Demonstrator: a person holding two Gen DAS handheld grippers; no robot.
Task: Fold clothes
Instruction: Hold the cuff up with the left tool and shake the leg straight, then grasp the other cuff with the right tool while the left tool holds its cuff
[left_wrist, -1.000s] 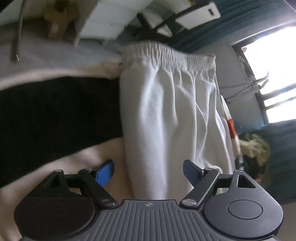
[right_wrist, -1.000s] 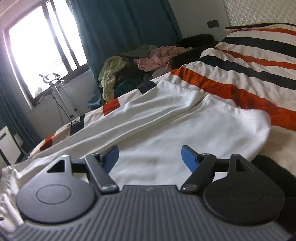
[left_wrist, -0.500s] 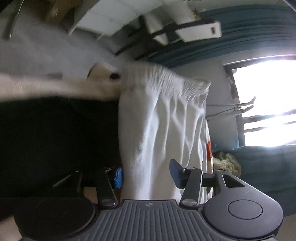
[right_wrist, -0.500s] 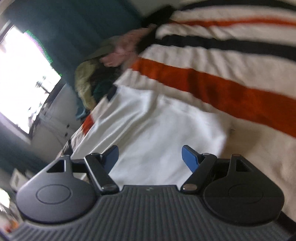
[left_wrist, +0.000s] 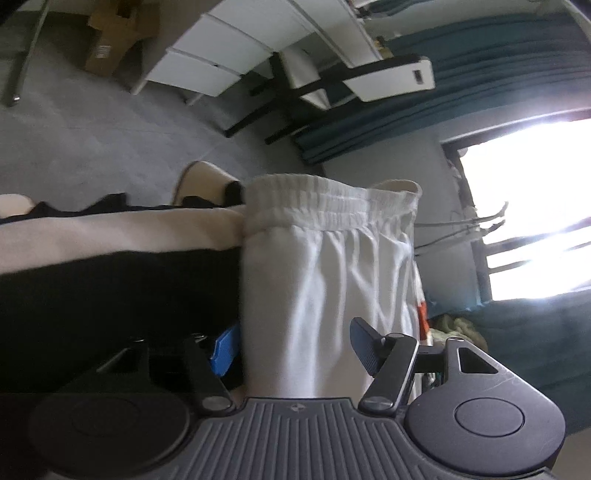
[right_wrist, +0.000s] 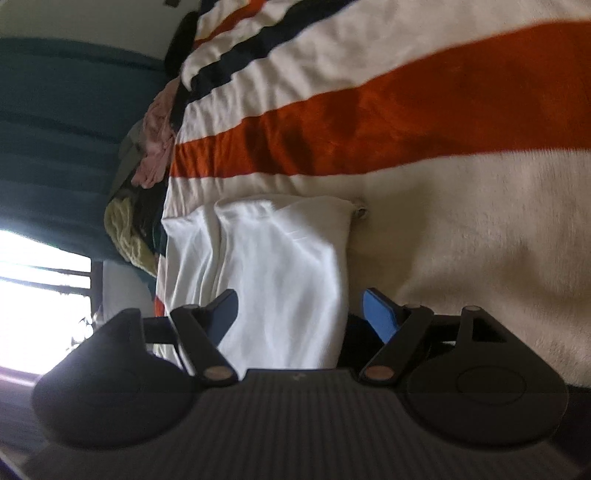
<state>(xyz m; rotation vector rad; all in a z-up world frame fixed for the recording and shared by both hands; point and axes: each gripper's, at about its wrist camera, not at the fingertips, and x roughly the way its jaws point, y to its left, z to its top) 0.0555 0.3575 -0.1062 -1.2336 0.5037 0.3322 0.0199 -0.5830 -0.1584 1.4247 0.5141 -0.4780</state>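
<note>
White trousers with an elastic waistband (left_wrist: 325, 210) lie on a striped bed blanket (right_wrist: 461, 206). In the left wrist view the cloth (left_wrist: 317, 288) runs between the blue pads of my left gripper (left_wrist: 295, 350), whose jaws stand open around its edge. In the right wrist view the leg end of the white trousers (right_wrist: 284, 258) lies between the open jaws of my right gripper (right_wrist: 301, 314). Neither gripper pinches the cloth.
The blanket has orange (right_wrist: 369, 122), black and cream stripes. A heap of pink and yellow-green clothes (right_wrist: 147, 155) lies at the bed's far side by teal curtains. White drawers (left_wrist: 221, 55), a cardboard box (left_wrist: 110, 40) and grey floor (left_wrist: 92, 133) lie beyond the bed edge.
Both grippers have rolled sideways and come in over the trousers' edges. The left jaws have narrowed around the cloth. The right gripper has moved toward the leg end.
</note>
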